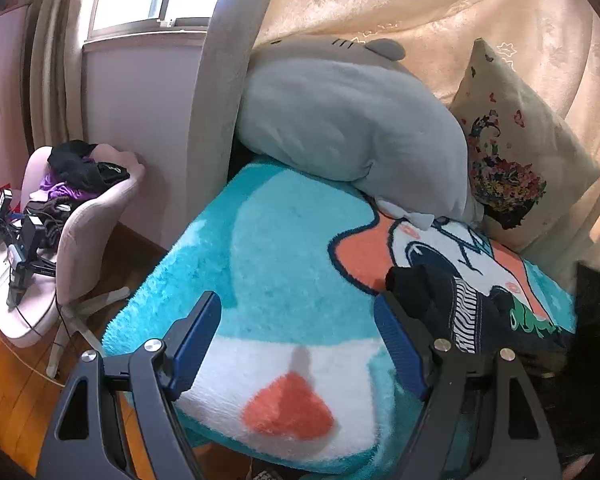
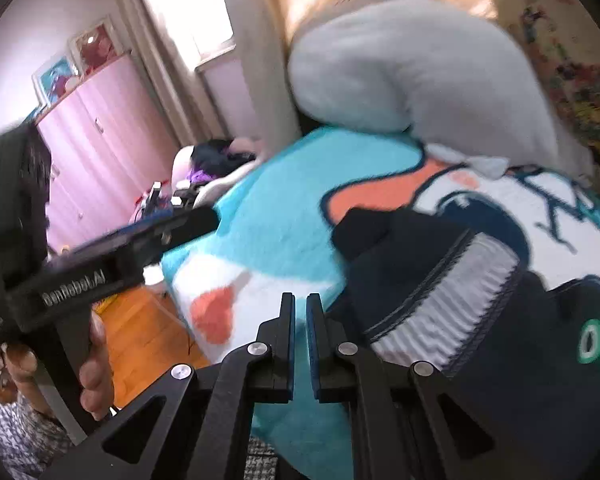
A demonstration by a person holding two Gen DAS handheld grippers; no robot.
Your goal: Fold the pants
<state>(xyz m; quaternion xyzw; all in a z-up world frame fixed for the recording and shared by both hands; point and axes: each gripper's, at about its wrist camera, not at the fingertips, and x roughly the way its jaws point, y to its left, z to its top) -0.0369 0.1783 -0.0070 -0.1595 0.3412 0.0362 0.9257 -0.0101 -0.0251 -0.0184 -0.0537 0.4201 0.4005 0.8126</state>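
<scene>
A: What is the largest thing here?

B: A fluffy turquoise cartoon blanket (image 1: 268, 248) over a bed, with a big grey plush pillow (image 1: 352, 120) at twelve o'clock.

A: Any container?

B: A pale pink tub chair (image 1: 88, 232) at nine o'clock in the left wrist view, holding dark and purple clothes.

A: Where are the pants?

B: The dark navy pants with a black-and-white striped waistband (image 2: 440, 300) lie bunched on the blanket at three o'clock.

A: And the grippers?

B: The left gripper (image 1: 300, 332) stands wide apart, nothing between its blue pads. The right gripper (image 2: 300, 320) is closed, gripping nothing, beside the pants.

A: Anything only one view shows?

B: The right wrist view alone shows a hand (image 2: 96, 364) gripping the left tool's handle, and a pink wardrobe (image 2: 100, 140).
</scene>
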